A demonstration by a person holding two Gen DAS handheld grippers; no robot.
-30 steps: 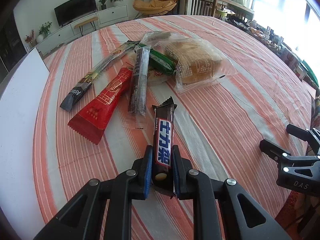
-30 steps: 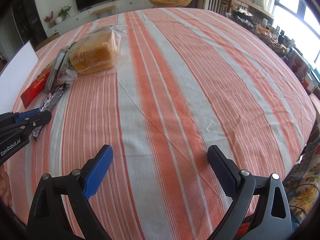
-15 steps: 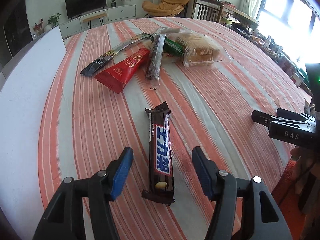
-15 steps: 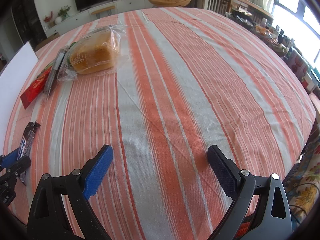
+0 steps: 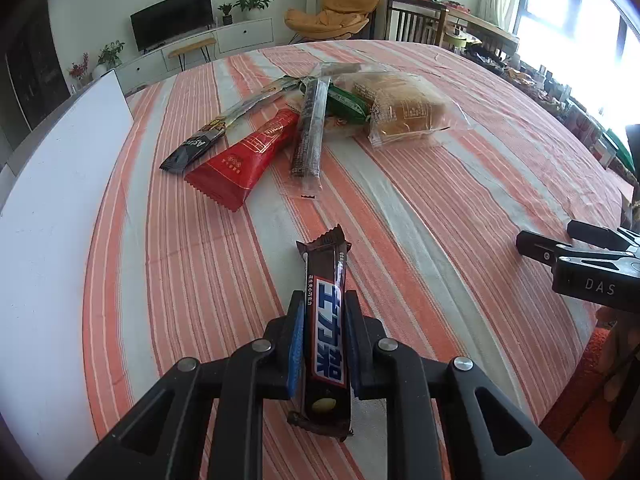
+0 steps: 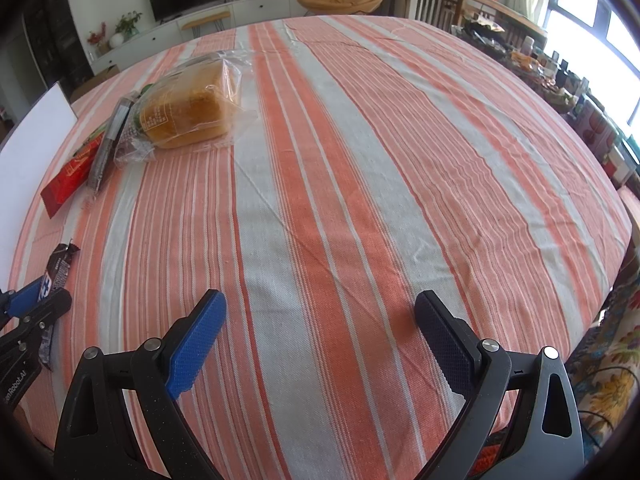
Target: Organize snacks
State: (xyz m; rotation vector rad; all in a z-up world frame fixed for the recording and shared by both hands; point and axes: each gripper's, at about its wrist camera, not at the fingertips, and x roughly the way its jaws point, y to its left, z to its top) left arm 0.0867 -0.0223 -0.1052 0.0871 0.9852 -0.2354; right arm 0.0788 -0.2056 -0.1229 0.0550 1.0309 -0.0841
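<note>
Brown chocolate bar point(image 5: 326, 332) — left claw point(image 5: 323, 344) clamped.

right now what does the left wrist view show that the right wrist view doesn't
Only the left wrist view shows the left tool shut on the chocolate bar from above, the grey snack stick and the green packet.
Only the right wrist view shows the right tool open, nothing between its pads.
Both show the bagged bread, the red packet, the clear-wrapped stick and the striped tablecloth.
</note>
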